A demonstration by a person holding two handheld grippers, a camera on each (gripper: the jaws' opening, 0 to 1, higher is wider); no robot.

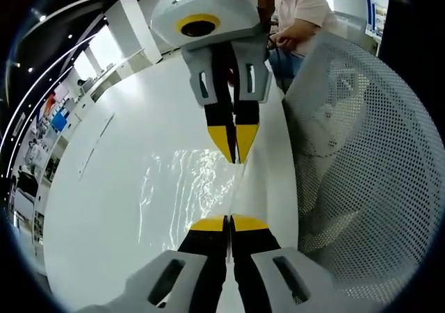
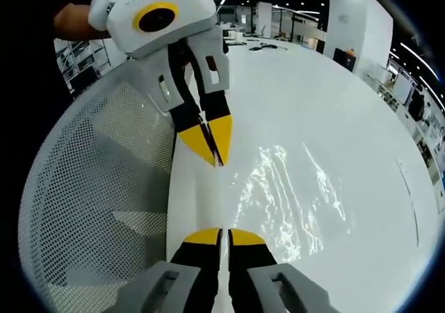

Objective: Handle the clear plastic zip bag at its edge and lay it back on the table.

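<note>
Both grippers (image 1: 229, 224) (image 2: 224, 234) pinching zip bag (image 1: 195, 188) edge

Your left gripper (image 1: 228, 224): black jaws, yellow tips, grey housing.
Your right gripper (image 2: 223, 236): same colours, slotted grey shells.

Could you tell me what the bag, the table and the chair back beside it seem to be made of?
Bag: thin clear plastic film, glossy; crinkled highlights with the table showing through.
Table: smooth white top, slightly shiny, probably laminate; it carries soft reflections.
Chair back: pale grey mesh, matte; a regular grid of small holes. Whether fabric or plastic cannot be told.
</note>
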